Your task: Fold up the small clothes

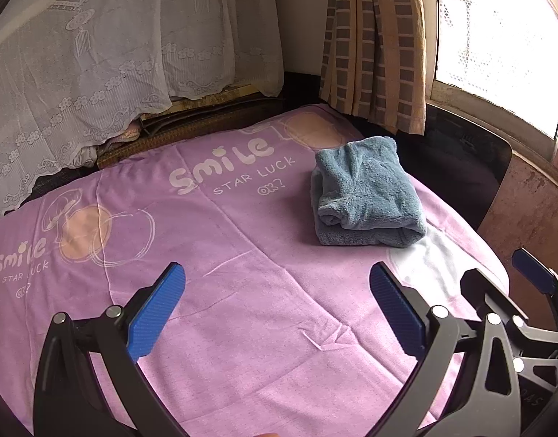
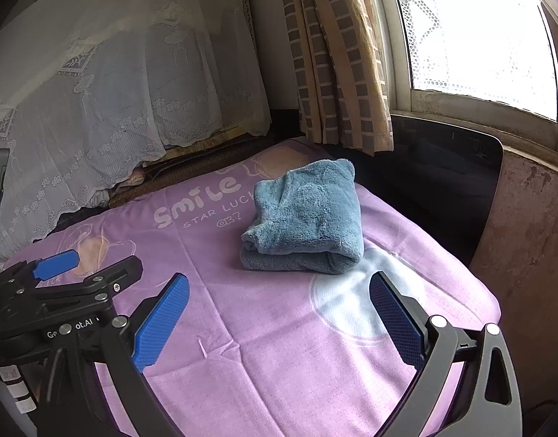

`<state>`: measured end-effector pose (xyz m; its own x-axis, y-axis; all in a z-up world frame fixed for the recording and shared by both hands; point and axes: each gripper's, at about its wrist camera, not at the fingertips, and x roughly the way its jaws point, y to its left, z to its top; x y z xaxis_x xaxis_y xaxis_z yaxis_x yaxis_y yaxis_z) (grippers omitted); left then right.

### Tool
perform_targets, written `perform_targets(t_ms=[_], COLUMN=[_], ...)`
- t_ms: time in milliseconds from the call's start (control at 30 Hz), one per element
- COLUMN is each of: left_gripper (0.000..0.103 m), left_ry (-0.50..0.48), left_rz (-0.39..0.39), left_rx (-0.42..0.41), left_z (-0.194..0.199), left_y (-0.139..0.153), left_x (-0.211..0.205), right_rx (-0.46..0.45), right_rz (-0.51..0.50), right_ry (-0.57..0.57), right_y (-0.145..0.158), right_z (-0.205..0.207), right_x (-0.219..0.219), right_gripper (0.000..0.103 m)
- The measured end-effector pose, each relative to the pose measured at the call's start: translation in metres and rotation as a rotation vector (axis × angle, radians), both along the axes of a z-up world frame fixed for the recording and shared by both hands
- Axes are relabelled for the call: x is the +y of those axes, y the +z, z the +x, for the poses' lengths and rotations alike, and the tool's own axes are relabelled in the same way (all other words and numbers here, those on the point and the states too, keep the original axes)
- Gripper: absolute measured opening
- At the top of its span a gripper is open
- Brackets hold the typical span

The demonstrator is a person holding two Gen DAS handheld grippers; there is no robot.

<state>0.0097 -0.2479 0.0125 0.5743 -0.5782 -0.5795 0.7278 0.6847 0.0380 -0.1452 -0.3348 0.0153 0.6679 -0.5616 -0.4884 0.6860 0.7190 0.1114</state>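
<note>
Left wrist view: folded blue fleece garment [image 1: 366, 193] lies on purple sheet [image 1: 242, 291], just right of print "Smile STAR LUCK". Left gripper [image 1: 277, 306] and right gripper [image 2: 279, 313] jaws wide, empty.

This is a room in a home: a purple sheet [image 1: 242, 273] saying "Smile", checked curtains [image 1: 373, 43], white lace cloth [image 1: 96, 65], and a bright window [image 2: 472, 29].
</note>
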Motion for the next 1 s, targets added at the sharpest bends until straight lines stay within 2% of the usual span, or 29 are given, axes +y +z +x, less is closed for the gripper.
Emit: perform_targets(t_ms=[400,1000], left_gripper=[0.099,0.099], left_ry=[0.024,0.024], left_rz=[0.010,0.006], left_rx=[-0.031,-0.035], left_z=[-0.0021,-0.0016], left_y=[0.0002,0.0000], left_x=[0.0001,0.0009], right_rx=[-0.001,-0.004], right_rz=[-0.015,-0.018], right_ry=[0.006,0.006], right_y=[0.0001,0.0001], right_z=[0.0004,0.0003], right_x=[0.0035,0.0060], right_gripper=[0.100,0.100])
